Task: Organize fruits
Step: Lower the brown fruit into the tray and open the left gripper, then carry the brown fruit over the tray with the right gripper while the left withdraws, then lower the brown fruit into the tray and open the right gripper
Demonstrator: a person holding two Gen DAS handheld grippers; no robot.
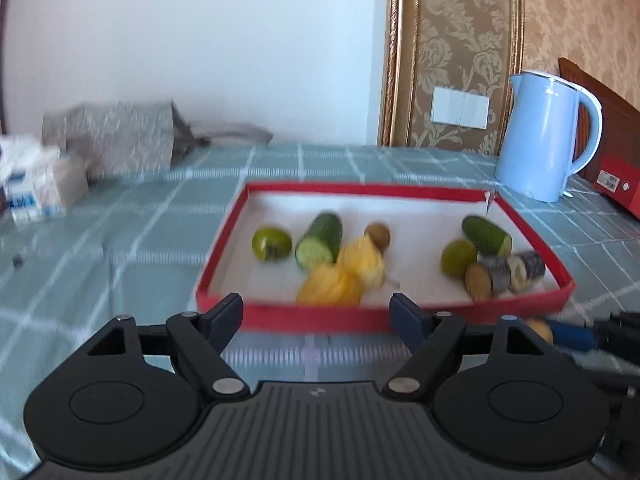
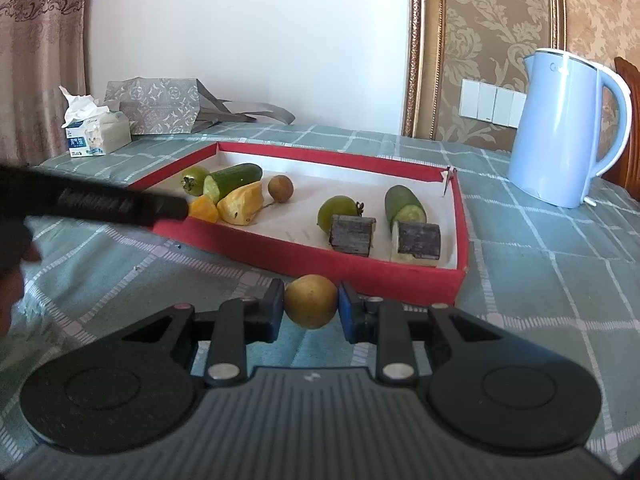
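Note:
A red-walled tray lies on the checked tablecloth. On its left side are a green tomato, a cucumber half, two yellow pieces and a brown longan. On its right side are a green tomato, a cucumber half and two dark sugarcane pieces. My right gripper is shut on a brown longan just in front of the tray's near wall. My left gripper is open and empty at the tray's near edge; it shows in the right wrist view.
A light blue kettle stands right of the tray. A tissue box and a grey paper bag sit at the back left by the wall. A red box lies at the far right.

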